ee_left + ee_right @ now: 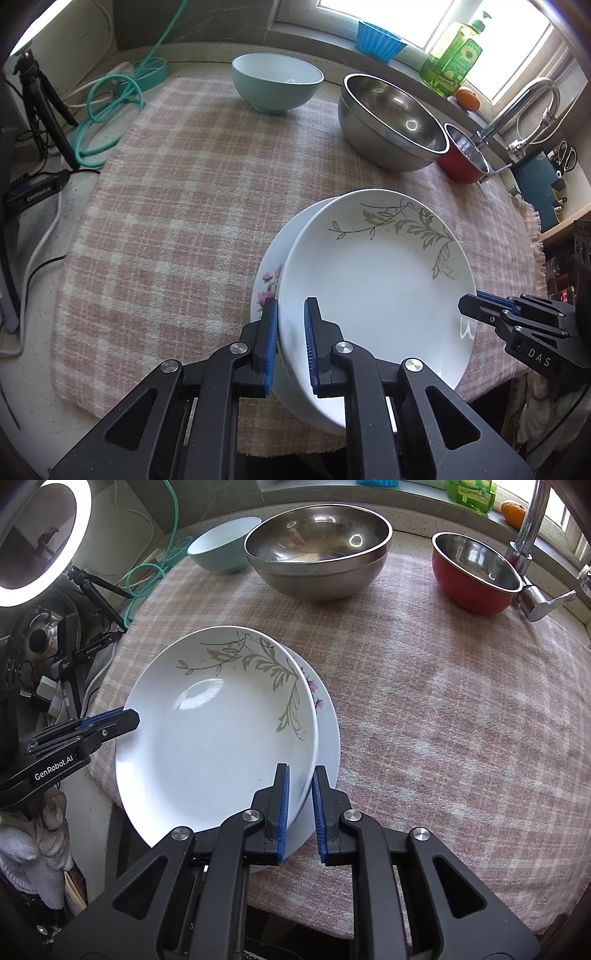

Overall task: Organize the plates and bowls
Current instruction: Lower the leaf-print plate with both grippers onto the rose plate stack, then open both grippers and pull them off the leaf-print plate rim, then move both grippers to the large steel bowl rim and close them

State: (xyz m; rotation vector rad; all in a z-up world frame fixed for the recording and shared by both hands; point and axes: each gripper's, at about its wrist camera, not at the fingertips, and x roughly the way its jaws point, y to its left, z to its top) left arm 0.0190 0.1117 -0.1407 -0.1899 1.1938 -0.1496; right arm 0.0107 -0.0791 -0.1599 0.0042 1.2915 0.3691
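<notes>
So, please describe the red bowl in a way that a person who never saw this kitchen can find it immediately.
On the pink checked cloth, look at the far edge by the tap. The red bowl stands there, right of the big steel bowl. Only it is red outside and shiny metal inside.

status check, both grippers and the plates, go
Left gripper and right gripper both clamped on leaf plate, opposite rims. It sits atop flower plate, offset. Three bowls at the cloth's far side, nothing blocking.
</notes>
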